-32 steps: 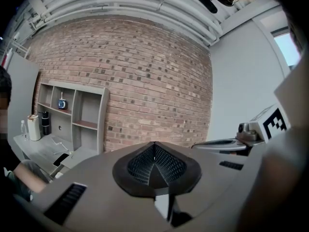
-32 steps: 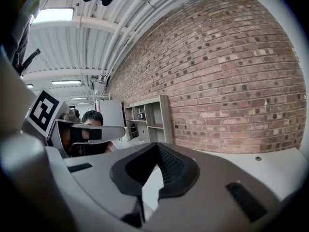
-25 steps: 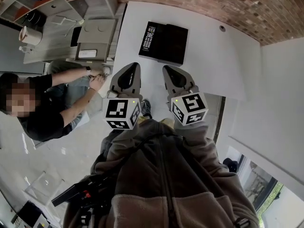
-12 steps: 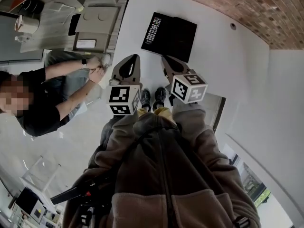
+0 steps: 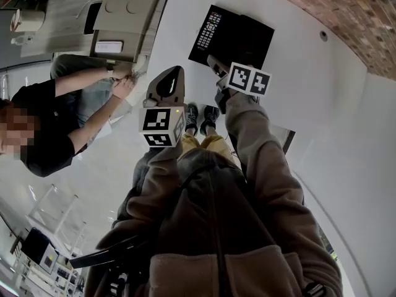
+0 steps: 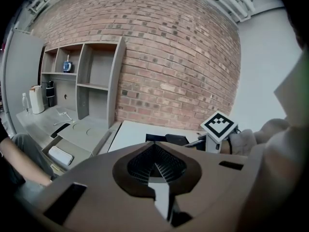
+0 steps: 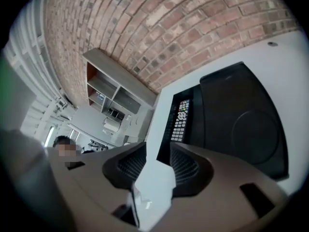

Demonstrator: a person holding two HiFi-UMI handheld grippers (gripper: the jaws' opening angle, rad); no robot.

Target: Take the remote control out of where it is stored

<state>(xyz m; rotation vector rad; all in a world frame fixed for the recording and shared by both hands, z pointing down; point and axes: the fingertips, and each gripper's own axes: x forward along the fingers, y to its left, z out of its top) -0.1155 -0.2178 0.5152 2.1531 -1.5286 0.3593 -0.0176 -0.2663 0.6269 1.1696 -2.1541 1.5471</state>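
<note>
As the right gripper [image 5: 216,64], jaws just opened and empty, hangs just short of the black case [image 5: 247,39], the remote control [image 5: 208,28] lies along that case's left side. A skewed grab could knock it onto the counter [image 5: 303,91]. The left gripper [image 5: 168,79] has its jaws together.

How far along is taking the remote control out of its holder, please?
Nothing is done yet: the remote control lies in its black holder on the white table. In hand: the right claw, its jaws just opening with nothing between them, points at it. The left claw is shut and empty. Left: grip it and lift it out.
</note>
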